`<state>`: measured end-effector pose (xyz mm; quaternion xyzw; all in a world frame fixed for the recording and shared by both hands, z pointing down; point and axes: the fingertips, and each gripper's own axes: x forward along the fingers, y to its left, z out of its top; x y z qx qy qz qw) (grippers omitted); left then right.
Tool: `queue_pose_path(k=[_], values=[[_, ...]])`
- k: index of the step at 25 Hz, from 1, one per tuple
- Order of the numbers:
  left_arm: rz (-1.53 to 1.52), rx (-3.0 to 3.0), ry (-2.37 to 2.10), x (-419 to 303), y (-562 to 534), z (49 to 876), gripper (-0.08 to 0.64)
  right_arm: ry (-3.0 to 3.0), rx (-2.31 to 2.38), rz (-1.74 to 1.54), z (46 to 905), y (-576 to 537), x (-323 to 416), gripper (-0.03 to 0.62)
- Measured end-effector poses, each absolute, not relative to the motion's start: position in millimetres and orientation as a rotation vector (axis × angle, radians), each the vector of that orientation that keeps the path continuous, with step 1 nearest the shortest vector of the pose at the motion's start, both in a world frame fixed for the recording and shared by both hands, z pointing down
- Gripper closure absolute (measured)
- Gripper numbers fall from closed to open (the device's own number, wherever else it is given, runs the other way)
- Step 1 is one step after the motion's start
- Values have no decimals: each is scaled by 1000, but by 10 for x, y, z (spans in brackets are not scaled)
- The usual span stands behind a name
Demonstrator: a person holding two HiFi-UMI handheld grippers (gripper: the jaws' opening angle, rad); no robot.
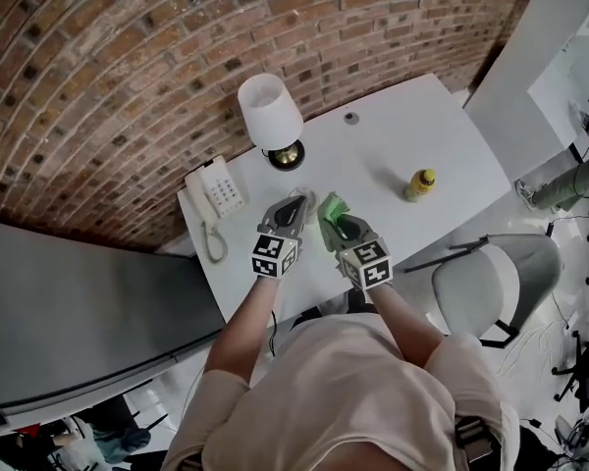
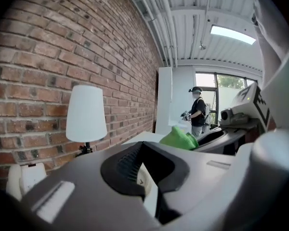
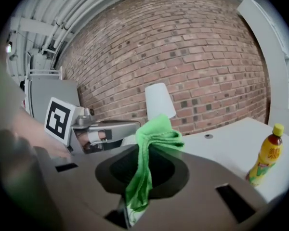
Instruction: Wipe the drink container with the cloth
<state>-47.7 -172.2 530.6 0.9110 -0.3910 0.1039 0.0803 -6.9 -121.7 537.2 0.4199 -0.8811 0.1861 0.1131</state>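
Observation:
A yellow drink bottle (image 1: 421, 183) with a yellow cap stands upright on the white table (image 1: 393, 145), to the right of both grippers; it also stands at the right edge of the right gripper view (image 3: 267, 155). My right gripper (image 1: 346, 228) is shut on a green cloth (image 3: 156, 131), which bunches above the jaws and hangs down between them. The cloth (image 1: 331, 209) is well short of the bottle. My left gripper (image 1: 287, 212) sits close beside the right one, its jaws meeting at the tips (image 2: 142, 144) with nothing held.
A white-shaded lamp (image 1: 270, 111) stands at the table's back by the brick wall, with a white desk phone (image 1: 214, 189) to its left. A grey chair (image 1: 496, 283) sits at the table's right. A person (image 2: 198, 110) stands far off by a window.

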Motion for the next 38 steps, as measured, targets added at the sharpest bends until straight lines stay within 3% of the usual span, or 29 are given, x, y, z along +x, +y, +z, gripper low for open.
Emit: queue_pose_path(k=[8,23,38], values=[[85,2747,-1349,-776,-1321,4588,552,-2720,1227,485,4748,-1107,73,541],[-52,2721,-1627,-1305,-406,3945,551,-2908,1239,251,3737,-769,87,541],[-61,2598,-1768,-1593,-250,3760,551,-2954,1211,281,3655,-715,-38,541]])
